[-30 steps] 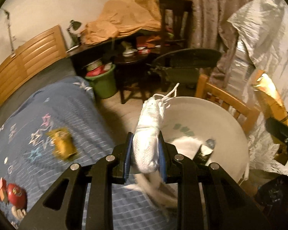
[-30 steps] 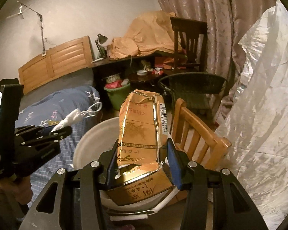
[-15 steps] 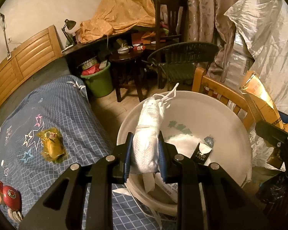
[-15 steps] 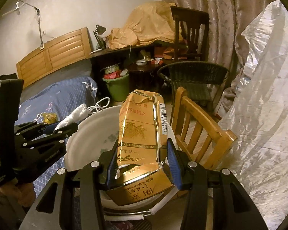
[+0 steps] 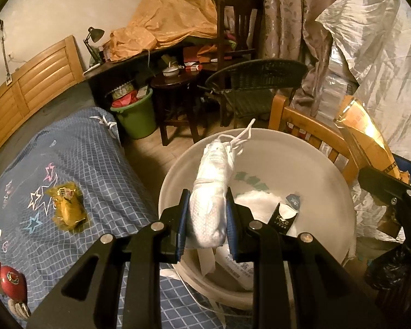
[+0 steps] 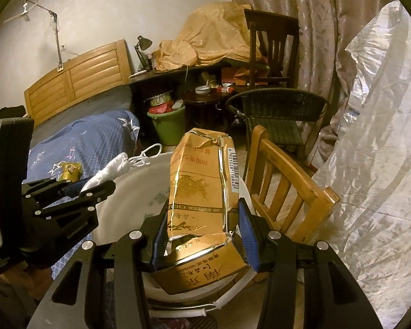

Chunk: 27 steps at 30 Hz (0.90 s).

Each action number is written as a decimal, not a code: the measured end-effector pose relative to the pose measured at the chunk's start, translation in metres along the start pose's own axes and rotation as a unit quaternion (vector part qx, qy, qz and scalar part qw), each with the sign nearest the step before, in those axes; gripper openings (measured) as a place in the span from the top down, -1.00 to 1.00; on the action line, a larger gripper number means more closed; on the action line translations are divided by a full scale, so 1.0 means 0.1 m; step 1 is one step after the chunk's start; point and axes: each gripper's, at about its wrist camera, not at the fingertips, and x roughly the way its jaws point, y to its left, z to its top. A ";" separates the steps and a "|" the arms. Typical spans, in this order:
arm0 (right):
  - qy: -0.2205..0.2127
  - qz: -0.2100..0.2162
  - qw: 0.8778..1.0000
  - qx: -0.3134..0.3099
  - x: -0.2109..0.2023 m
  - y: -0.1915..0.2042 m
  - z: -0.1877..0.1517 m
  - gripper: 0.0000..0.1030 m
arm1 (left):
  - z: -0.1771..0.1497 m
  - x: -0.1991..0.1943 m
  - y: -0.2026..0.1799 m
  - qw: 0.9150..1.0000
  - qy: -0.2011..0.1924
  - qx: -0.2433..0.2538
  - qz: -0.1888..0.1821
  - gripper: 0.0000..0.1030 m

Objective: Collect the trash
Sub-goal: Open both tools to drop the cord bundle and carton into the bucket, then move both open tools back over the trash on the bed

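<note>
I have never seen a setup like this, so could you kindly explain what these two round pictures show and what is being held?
A person holds a two-finger gripper in each hand; a fisheye camera on each looks along its fingers. In the left view, the left gripper is shut on a crumpled white face mask above a white bucket with trash inside. In the right view, the right gripper clamps a flattened gold cigarette carton over that bucket. A yellow wrapper lies on the blue bedspread.

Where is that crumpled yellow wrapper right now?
In the left wrist view, the yellow wrapper lies on the blue bedspread, left of the white bucket; the right wrist view shows it beyond the left gripper.
</note>
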 end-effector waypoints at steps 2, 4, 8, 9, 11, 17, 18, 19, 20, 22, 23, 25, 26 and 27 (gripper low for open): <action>0.000 0.000 1.000 0.000 0.02 0.01 0.01 0.07 | -0.01 0.00 -0.01 1.000 -0.001 0.001 -0.002 0.56; -0.001 0.001 1.000 0.000 0.01 0.00 0.01 0.07 | 0.00 0.01 -0.01 1.000 0.001 0.000 -0.004 0.56; -0.004 0.001 1.000 -0.008 0.03 0.05 0.05 -0.12 | -0.01 0.03 -0.03 1.000 0.005 0.002 -0.012 0.45; -0.007 -0.001 1.000 -0.008 0.02 0.05 0.06 -0.20 | -0.01 0.04 -0.03 1.000 0.009 0.002 -0.009 0.06; -0.010 -0.001 1.000 -0.008 0.01 0.06 0.06 -0.24 | -0.02 0.02 0.00 1.000 0.002 -0.008 0.003 -0.46; -0.012 -0.005 1.000 0.002 0.01 -0.01 0.04 -0.24 | -0.02 -0.02 0.06 1.000 -0.003 -0.013 0.007 -0.47; -0.012 -0.005 1.000 0.004 0.01 -0.02 0.04 -0.24 | -0.02 -0.03 0.07 1.000 -0.005 -0.014 0.009 -0.47; -0.012 -0.006 1.000 0.004 0.00 -0.02 0.04 -0.24 | -0.02 -0.03 0.07 1.000 -0.005 -0.015 0.009 -0.47; -0.011 -0.006 1.000 0.005 0.00 -0.03 0.03 -0.24 | -0.02 -0.04 0.08 1.000 -0.006 -0.016 0.009 -0.47; -0.013 -0.007 1.000 0.006 -0.01 -0.03 0.02 -0.24 | -0.03 -0.05 0.09 1.000 -0.006 -0.017 0.011 -0.47; -0.013 -0.007 1.000 0.007 -0.01 -0.02 0.02 -0.24 | -0.03 -0.05 0.10 1.000 -0.007 -0.017 0.012 -0.47; -0.014 -0.007 1.000 0.007 -0.02 -0.02 0.02 -0.24 | -0.05 -0.07 0.12 1.000 -0.009 -0.020 0.014 -0.47; -0.014 -0.008 1.000 0.007 -0.02 -0.02 0.02 -0.24 | -0.05 -0.08 0.13 1.000 -0.010 -0.021 0.014 -0.47; -0.016 -0.008 1.000 0.007 -0.03 -0.01 0.02 -0.24 | -0.06 -0.10 0.14 1.000 -0.011 -0.023 0.015 -0.47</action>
